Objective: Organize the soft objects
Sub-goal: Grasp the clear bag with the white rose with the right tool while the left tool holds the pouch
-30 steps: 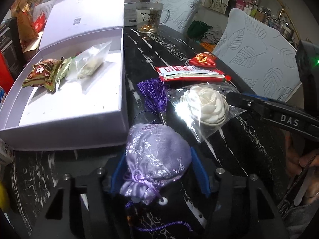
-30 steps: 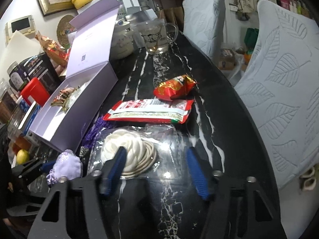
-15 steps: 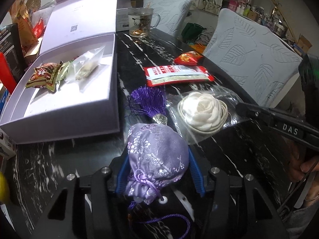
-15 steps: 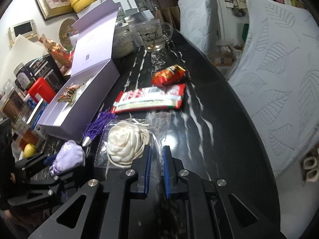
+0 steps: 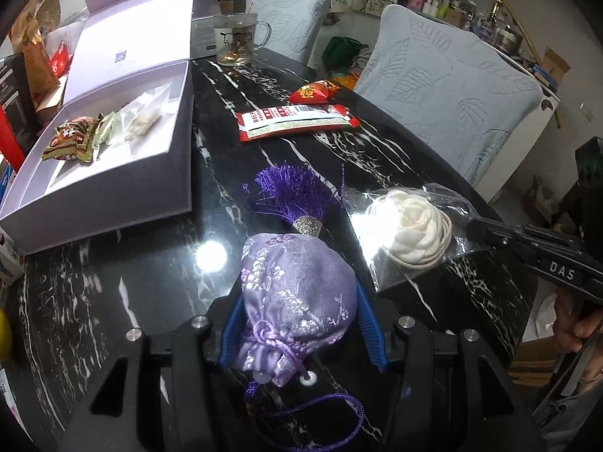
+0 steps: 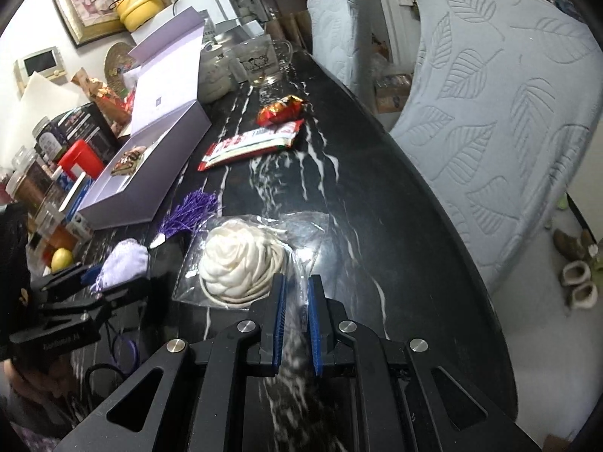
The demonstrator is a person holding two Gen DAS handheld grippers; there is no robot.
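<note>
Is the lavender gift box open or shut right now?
Open. The box has its lid swung up and back, and snack packets lie in plain view on its floor.

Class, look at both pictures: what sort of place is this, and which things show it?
Most likely a home dining area: a black marble table, chairs in quilted covers, a glass mug, and a yellow pot on a shelf behind.
</note>
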